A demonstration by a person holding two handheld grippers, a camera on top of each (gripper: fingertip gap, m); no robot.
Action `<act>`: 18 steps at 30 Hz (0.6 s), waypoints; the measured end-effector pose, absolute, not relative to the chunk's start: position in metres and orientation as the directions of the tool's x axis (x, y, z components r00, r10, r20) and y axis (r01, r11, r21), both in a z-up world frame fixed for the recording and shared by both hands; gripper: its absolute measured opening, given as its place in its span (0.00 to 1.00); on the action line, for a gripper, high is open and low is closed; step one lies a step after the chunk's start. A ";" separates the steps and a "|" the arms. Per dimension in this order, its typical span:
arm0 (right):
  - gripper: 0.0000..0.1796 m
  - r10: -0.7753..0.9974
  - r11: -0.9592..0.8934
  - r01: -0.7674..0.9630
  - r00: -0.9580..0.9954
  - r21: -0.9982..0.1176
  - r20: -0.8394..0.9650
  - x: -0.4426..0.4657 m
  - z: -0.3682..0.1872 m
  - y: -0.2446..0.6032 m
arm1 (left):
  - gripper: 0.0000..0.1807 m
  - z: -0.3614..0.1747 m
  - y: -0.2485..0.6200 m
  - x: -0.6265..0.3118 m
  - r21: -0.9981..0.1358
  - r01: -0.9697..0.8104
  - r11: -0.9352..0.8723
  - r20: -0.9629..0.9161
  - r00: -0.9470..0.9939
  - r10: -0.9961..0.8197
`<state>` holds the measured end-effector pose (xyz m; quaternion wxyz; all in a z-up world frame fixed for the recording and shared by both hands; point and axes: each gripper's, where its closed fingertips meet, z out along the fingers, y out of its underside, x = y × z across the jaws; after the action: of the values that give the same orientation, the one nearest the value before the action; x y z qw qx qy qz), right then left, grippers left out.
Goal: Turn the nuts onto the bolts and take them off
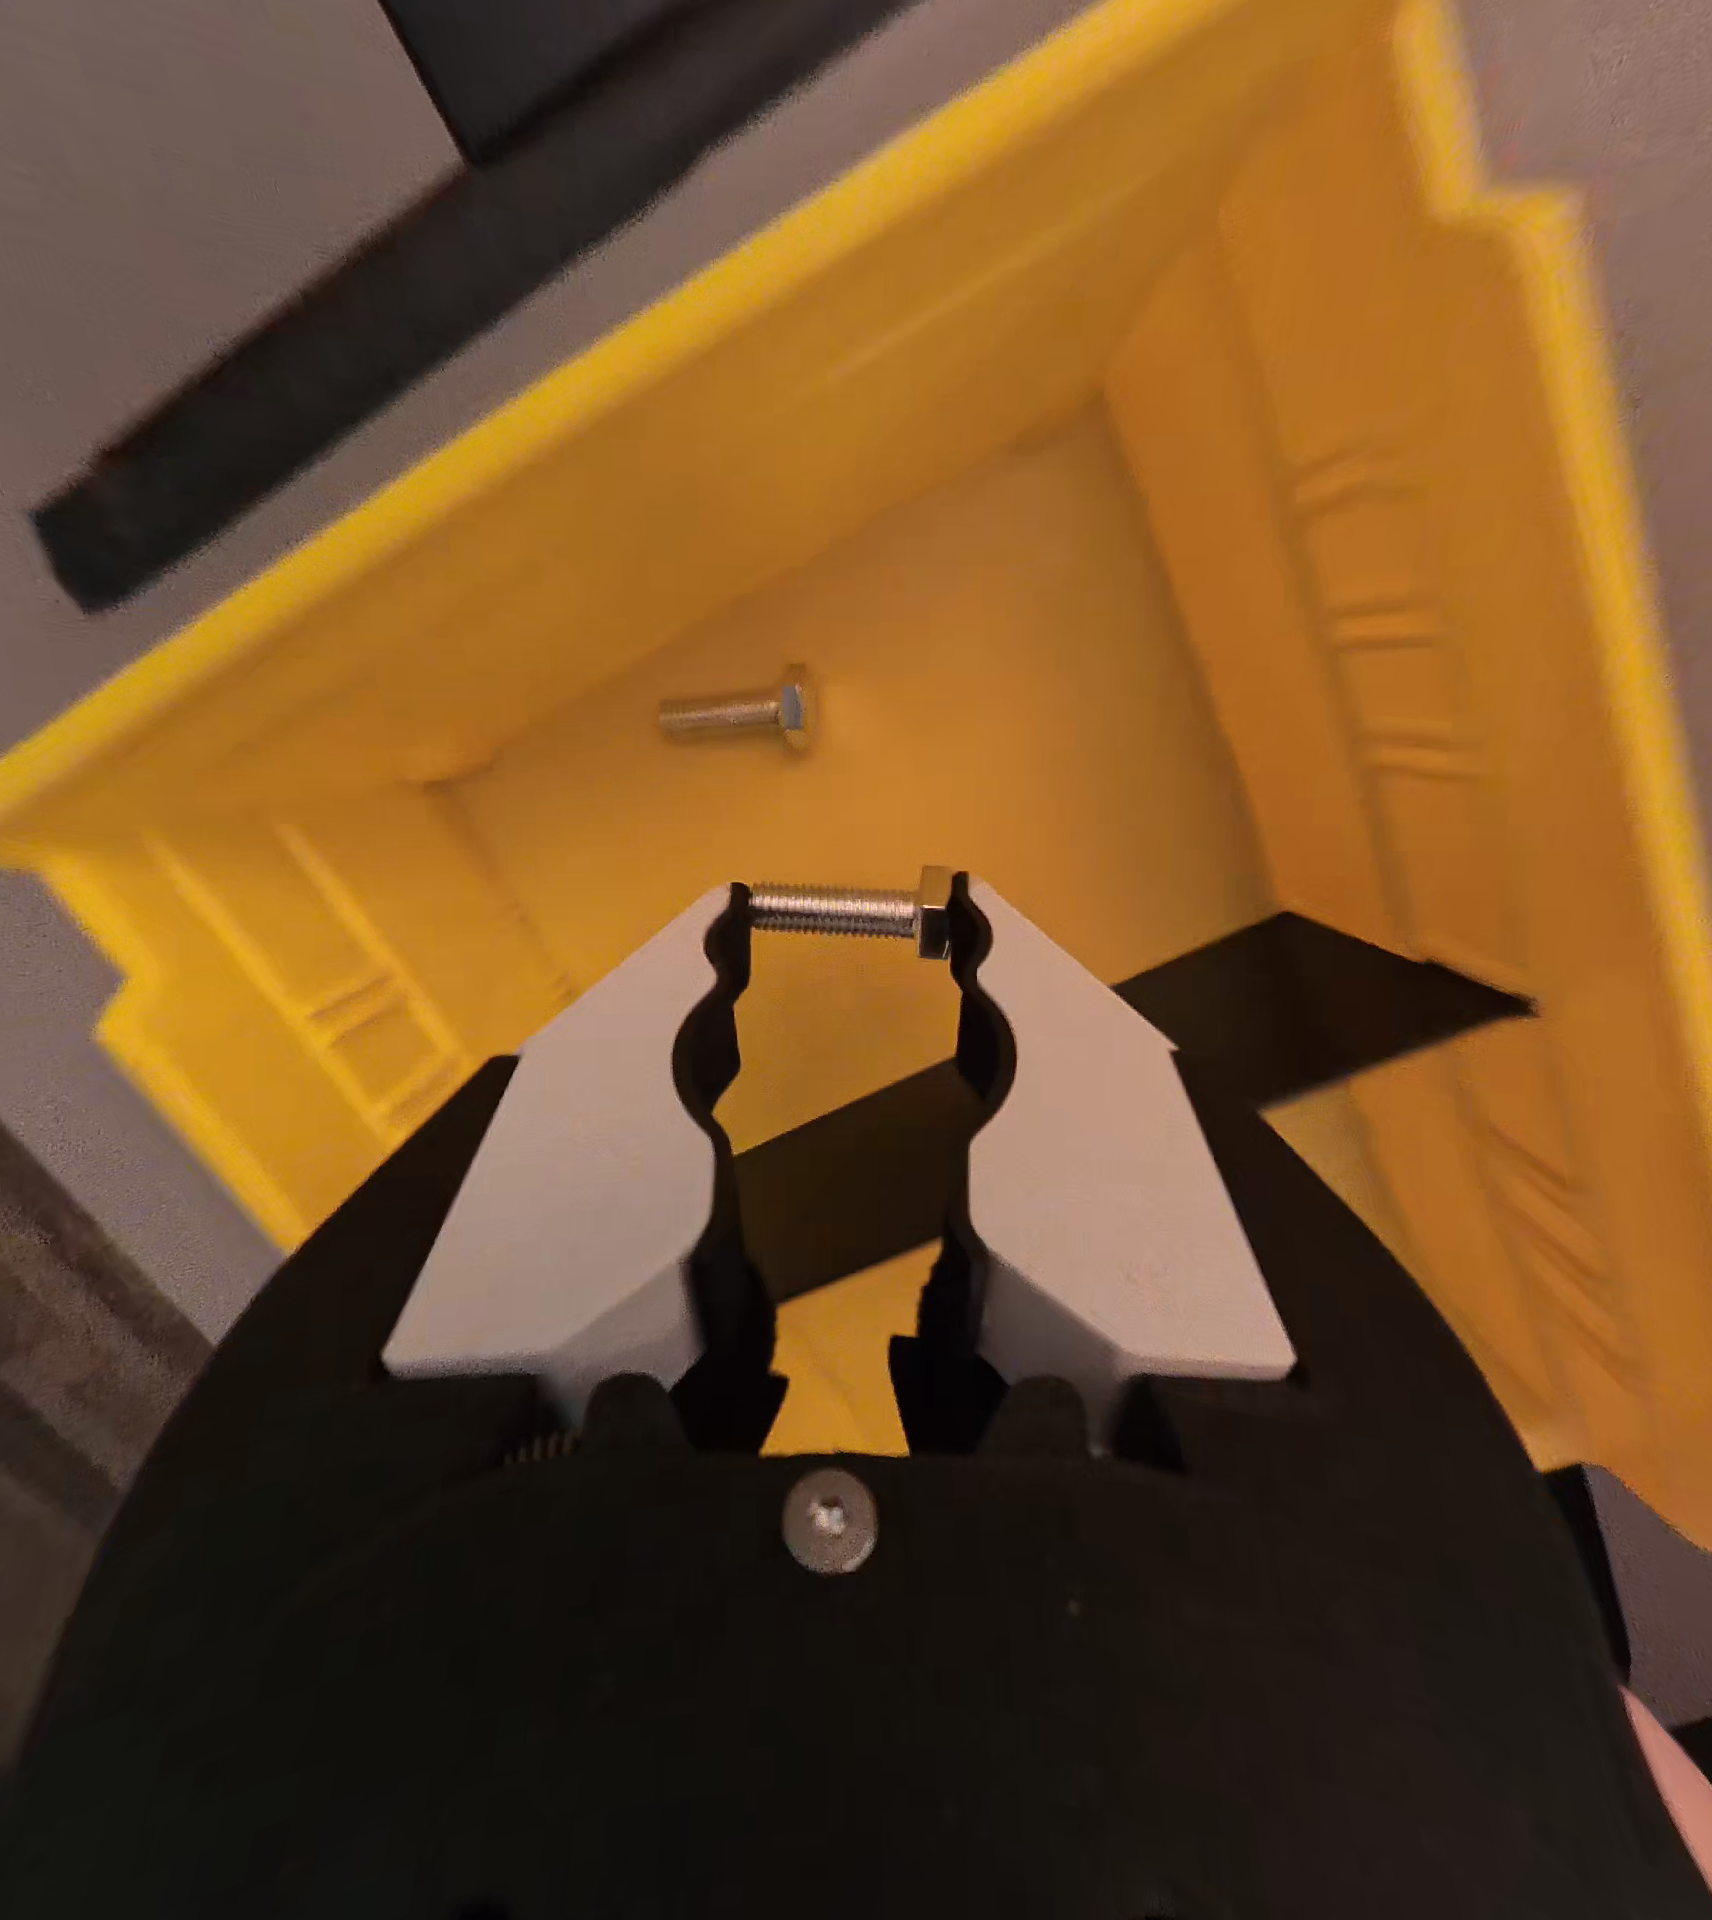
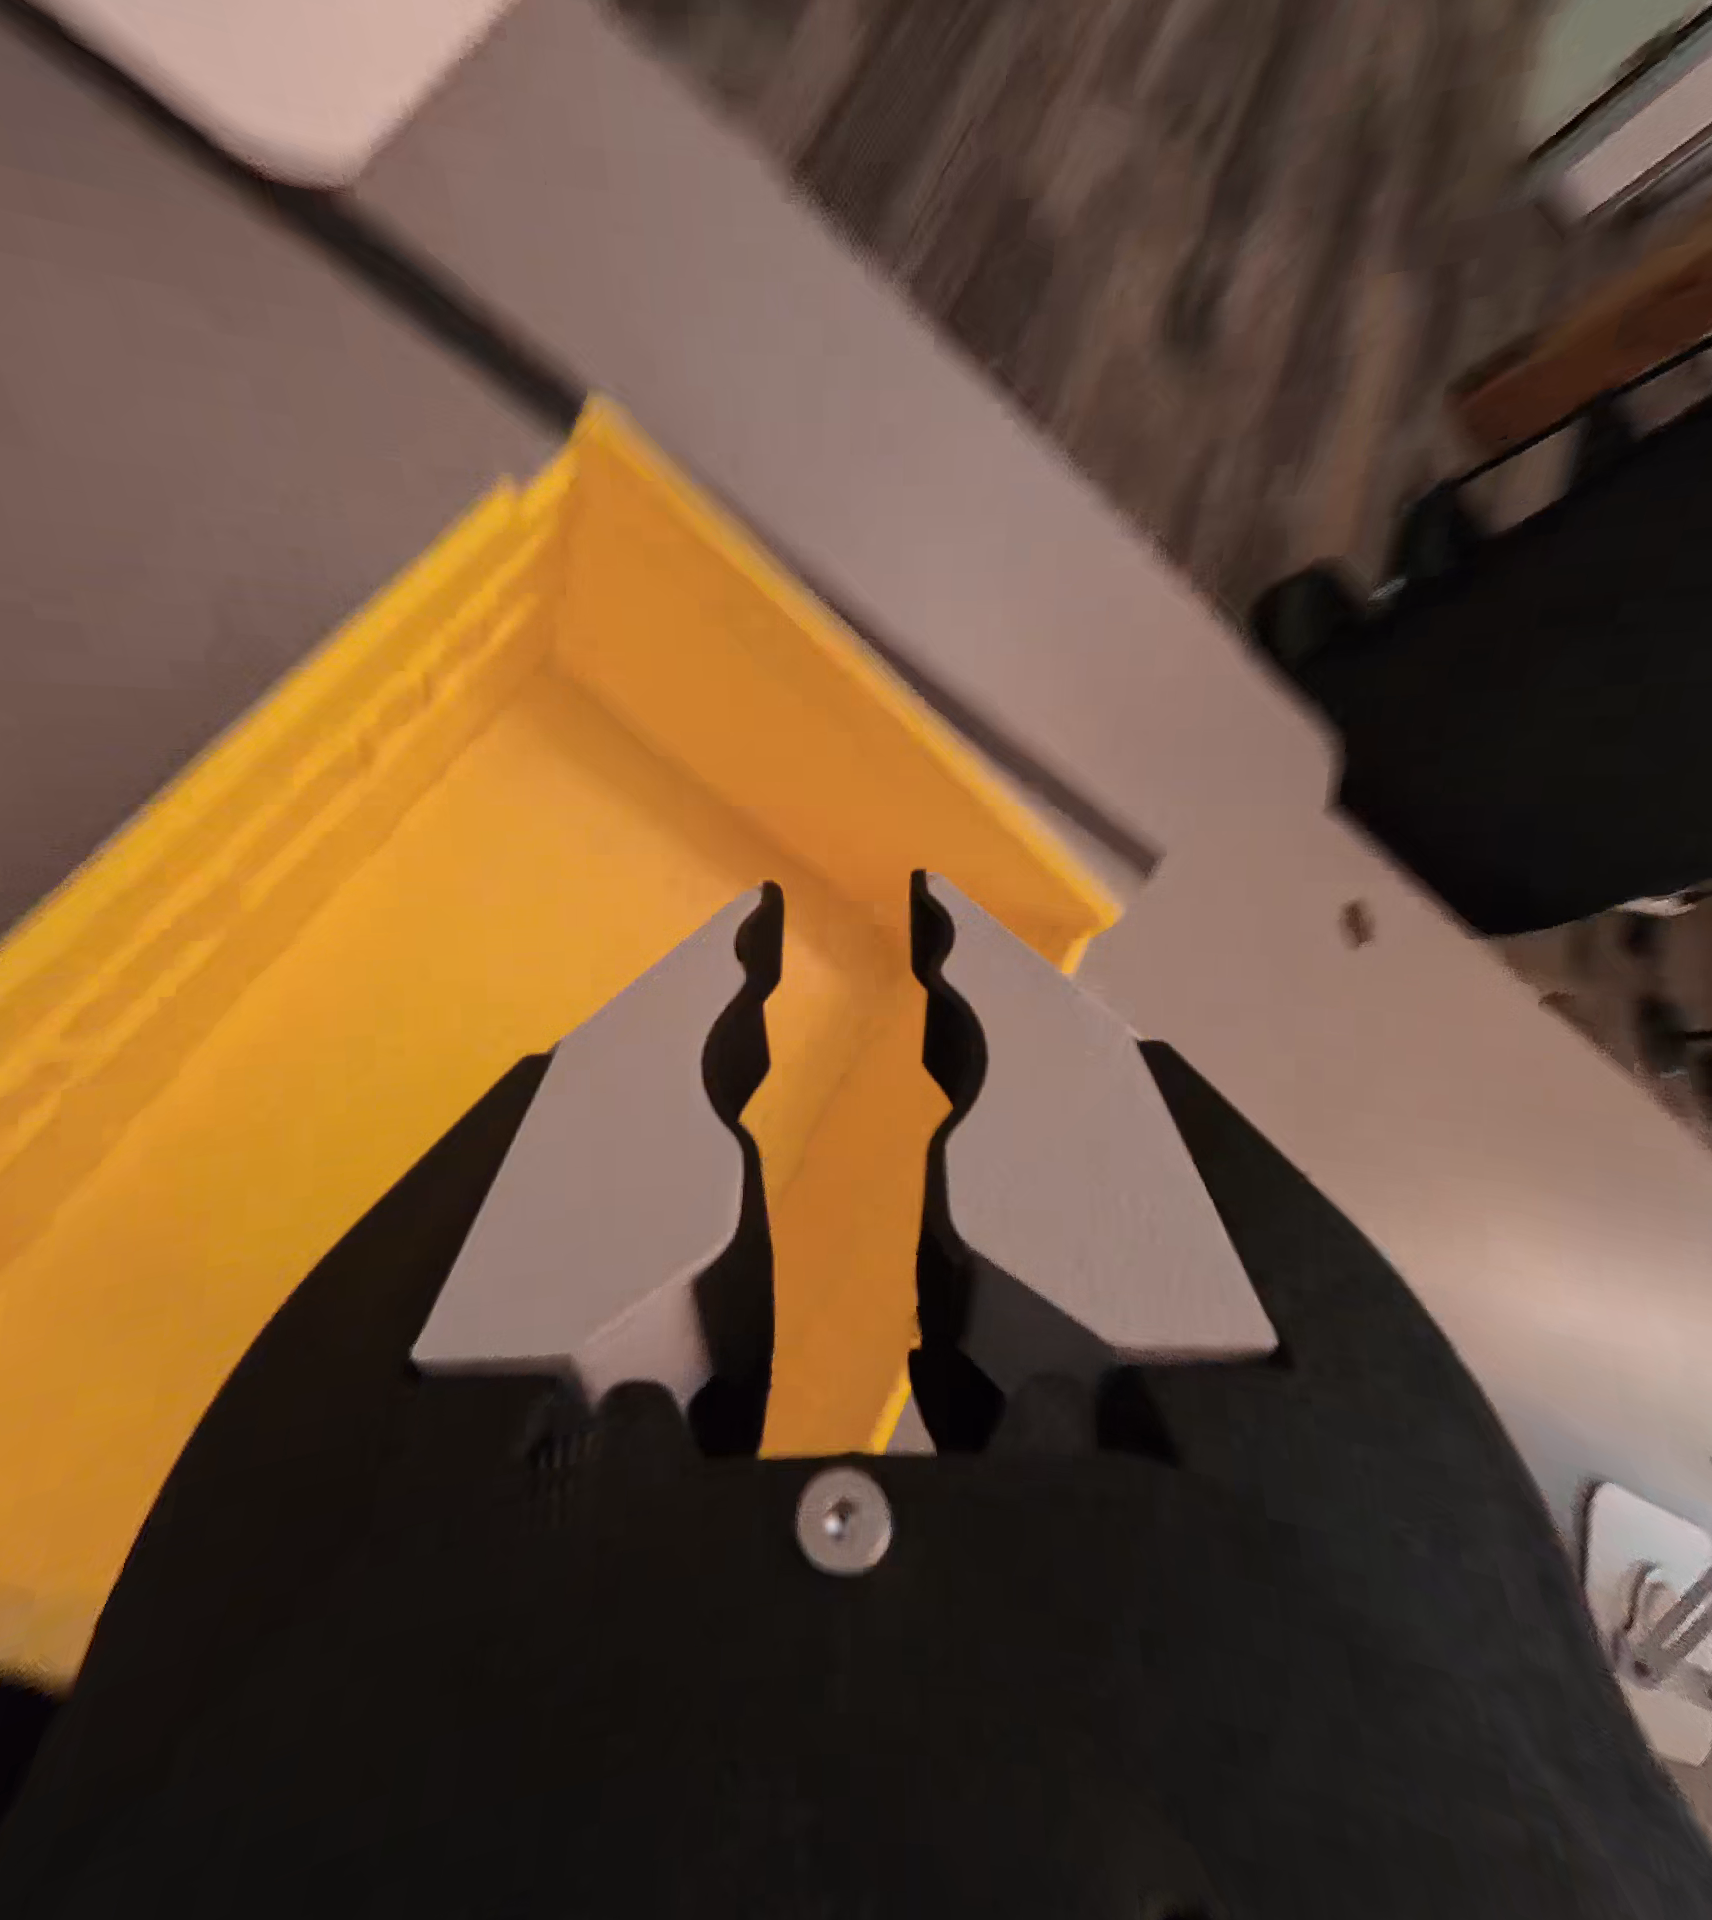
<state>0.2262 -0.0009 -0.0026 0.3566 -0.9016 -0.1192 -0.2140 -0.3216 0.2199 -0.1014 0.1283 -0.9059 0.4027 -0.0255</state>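
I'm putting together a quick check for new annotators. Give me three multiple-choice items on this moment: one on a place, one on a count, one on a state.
1. Where does the loose bolt lie?
A. on the floor of the yellow bin
B. on the grey table outside it
C. on the black strip

2. How many bolts show in the left wrist view?
A. one
B. two
C. four

3. How does the right gripper stand?
A. shut on a nut
B. shut on a bolt
C. open and empty

Key:
1 A, it rests on the bin's floor beyond the left gripper.
2 B, the loose bolt plus the held bolt, clamped end to end between the left jaws.
3 C, the jaws are apart with only the bin showing between them.
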 end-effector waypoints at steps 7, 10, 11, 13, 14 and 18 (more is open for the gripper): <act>0.15 -0.332 -0.414 0.338 0.808 -0.845 0.486 0.222 0.098 0.003 | 0.21 0.000 0.164 -0.226 -0.632 -0.691 -0.351 -0.006 0.457 -0.889; 0.15 -0.309 -0.414 0.363 0.806 -0.835 0.504 0.215 0.098 0.005 | 0.21 0.017 0.117 -0.174 -0.692 -0.685 -0.227 0.040 0.277 -0.960; 0.15 -0.302 -0.412 0.367 0.808 -0.834 0.505 0.213 0.098 0.006 | 0.21 0.014 0.103 -0.160 -0.685 -0.703 -0.190 0.043 0.222 -0.974; 0.15 -0.280 -0.416 0.379 0.811 -0.827 0.513 0.208 0.096 0.009 | 0.21 0.000 0.076 -0.139 -0.638 -0.762 -0.114 0.037 0.117 -0.992; 0.15 -0.266 -0.417 0.385 0.815 -0.823 0.515 0.206 0.094 0.010 | 0.21 -0.010 0.066 -0.129 -0.607 -0.791 -0.079 0.026 0.080 -0.996; 0.15 -0.189 -0.418 0.401 0.840 -0.815 0.509 0.195 0.088 0.014 | 0.21 -0.057 0.041 -0.102 -0.469 -0.883 0.038 -0.011 -0.038 -0.999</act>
<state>0.1945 0.0139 0.0878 0.5353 -0.7958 -0.0667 -0.2753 -0.1021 0.0408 -0.0573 0.1714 -0.6722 0.6999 -0.1701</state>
